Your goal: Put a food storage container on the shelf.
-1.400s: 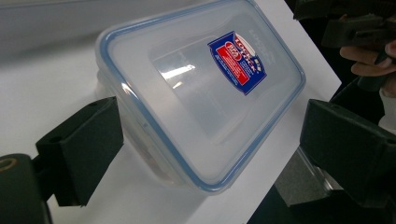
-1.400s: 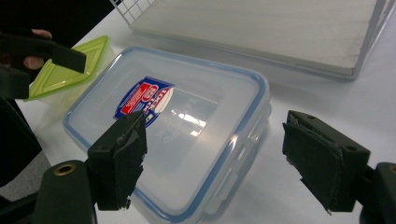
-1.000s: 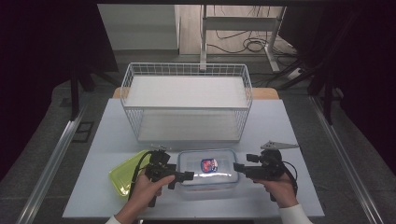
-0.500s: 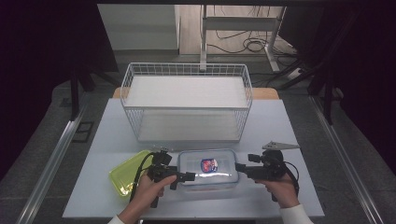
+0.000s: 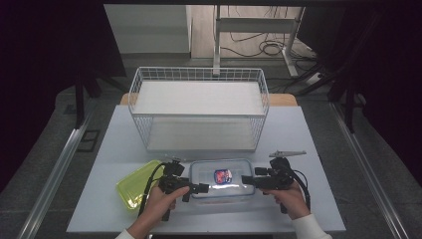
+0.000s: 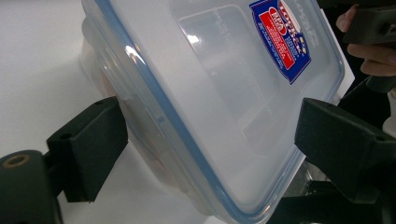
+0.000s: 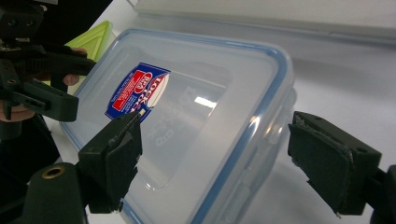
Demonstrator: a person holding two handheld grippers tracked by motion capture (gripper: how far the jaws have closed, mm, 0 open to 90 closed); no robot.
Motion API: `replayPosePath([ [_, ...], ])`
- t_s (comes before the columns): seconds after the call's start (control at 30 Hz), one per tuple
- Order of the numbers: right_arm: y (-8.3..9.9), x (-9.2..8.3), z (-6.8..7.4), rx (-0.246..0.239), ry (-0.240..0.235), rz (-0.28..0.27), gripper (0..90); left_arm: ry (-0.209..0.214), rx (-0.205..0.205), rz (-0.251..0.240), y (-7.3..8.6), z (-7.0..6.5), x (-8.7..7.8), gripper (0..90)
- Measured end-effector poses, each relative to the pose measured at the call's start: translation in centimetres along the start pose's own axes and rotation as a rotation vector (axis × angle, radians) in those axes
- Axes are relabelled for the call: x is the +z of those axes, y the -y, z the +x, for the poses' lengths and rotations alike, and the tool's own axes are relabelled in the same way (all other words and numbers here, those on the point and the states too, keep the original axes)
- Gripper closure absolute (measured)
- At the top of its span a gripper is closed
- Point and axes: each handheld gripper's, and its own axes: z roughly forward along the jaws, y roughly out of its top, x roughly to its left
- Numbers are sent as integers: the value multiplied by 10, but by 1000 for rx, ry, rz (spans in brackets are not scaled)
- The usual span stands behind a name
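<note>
The clear rectangular plastic food container with a blue-edged lid (image 5: pixel 222 179) lies in the lower middle of the high view, on the pale grey table (image 5: pixel 308 139), close to the near edge. Its lid is closed flat on top, with a blue seal line running around the rim, and a blue and red label (image 5: pixel 223 176) sits near the lid's centre. In the left gripper view something reddish shows dimly through the side wall, but I cannot tell what it is.

The left gripper (image 5: pixel 198 188) is at the left end of the container, and in its own view its two black jaws stand wide apart, one on each side of the container's end (image 6: pixel 201 116), not pressing it. The right gripper (image 5: pixel 247 180) is at the right end, and its jaws are also spread wide around that end (image 7: pixel 196 140), holding nothing.

A yellow-green plastic lid (image 5: pixel 134 185) lies at the lower left of the high view, just beside the container and partly behind the left hand (image 5: pixel 158 204). A white wire basket (image 5: pixel 199 112) stands in the centre of the frame, behind the container and apart from it. Nothing lies between the container and the basket.
</note>
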Motion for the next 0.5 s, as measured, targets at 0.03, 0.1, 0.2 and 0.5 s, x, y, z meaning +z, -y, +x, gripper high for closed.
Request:
replayPosePath([
  [0.03,0,2,-1,7,-4,8,167,-2,5,3,0,1,0,108],
  [0.1,1,6,-3,16,-8,23,167,-11,0,4,0,1,0,131],
  [0.2,3,13,-10,55,-34,45,166,-11,0,8,0,1,0,135],
  [0.5,4,11,-14,123,-73,44,271,-23,13,-11,1,-1,-2,164],
])
